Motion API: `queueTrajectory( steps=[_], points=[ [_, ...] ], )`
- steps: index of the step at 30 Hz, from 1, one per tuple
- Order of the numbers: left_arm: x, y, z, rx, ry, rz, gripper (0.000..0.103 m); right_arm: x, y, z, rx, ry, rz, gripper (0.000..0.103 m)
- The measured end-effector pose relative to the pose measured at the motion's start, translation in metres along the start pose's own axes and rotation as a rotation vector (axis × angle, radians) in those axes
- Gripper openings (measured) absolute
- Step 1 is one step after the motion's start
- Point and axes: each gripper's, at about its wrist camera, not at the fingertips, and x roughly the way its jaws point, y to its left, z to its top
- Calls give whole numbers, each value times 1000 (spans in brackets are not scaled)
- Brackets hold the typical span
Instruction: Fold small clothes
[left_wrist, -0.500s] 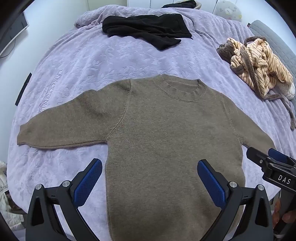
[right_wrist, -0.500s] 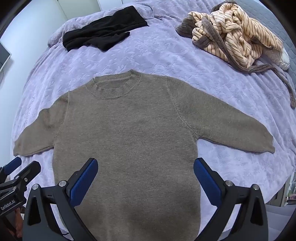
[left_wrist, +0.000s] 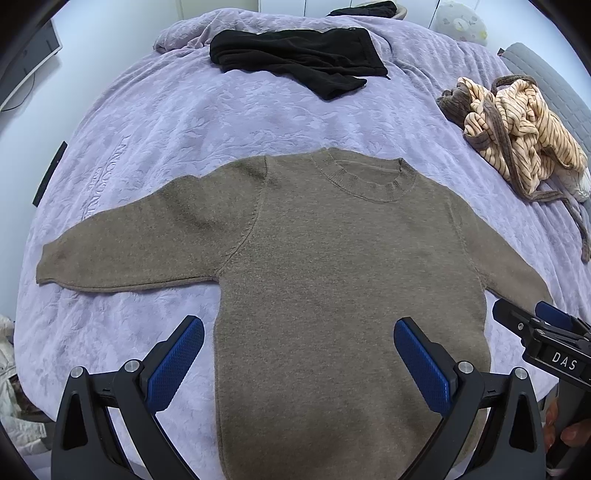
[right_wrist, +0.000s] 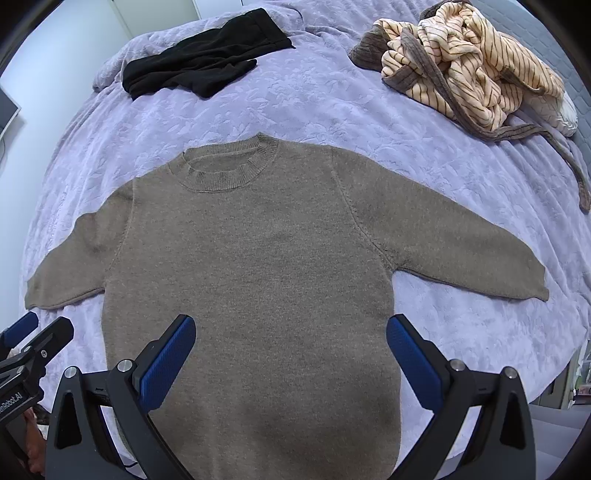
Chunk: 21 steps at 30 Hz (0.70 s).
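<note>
A small brown knit sweater (left_wrist: 332, 266) lies flat on the lavender bedspread (left_wrist: 184, 122), front up, both sleeves spread out, collar away from me. It also shows in the right wrist view (right_wrist: 251, 258). My left gripper (left_wrist: 299, 354) is open and empty, held above the sweater's lower left body. My right gripper (right_wrist: 291, 350) is open and empty above the lower right body. The right gripper also shows at the right edge of the left wrist view (left_wrist: 532, 325); the left one shows at the left edge of the right wrist view (right_wrist: 37, 332).
A black garment (left_wrist: 299, 59) lies crumpled at the far side of the bed. A striped cream-and-brown garment (left_wrist: 517, 129) is heaped at the far right beside a grey headboard or cushion (left_wrist: 546, 85). The bed's near edge runs just below the sweater's hem.
Both grippers have drifted very slightly; the sweater lies as before and nothing was grasped.
</note>
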Motion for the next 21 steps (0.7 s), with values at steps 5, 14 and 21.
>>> queueTrajectory(
  steps=[5, 14, 21],
  points=[
    [0, 2, 0, 1, -4, -1, 103, 1, 0, 0, 0, 5, 1, 103],
    [-1, 2, 1, 0, -3, 1, 103, -2, 4, -3, -7, 32, -5, 103],
    [-5, 1, -3, -5, -4, -3, 103, -4, 3, -4, -3, 48, -20, 103]
  ],
)
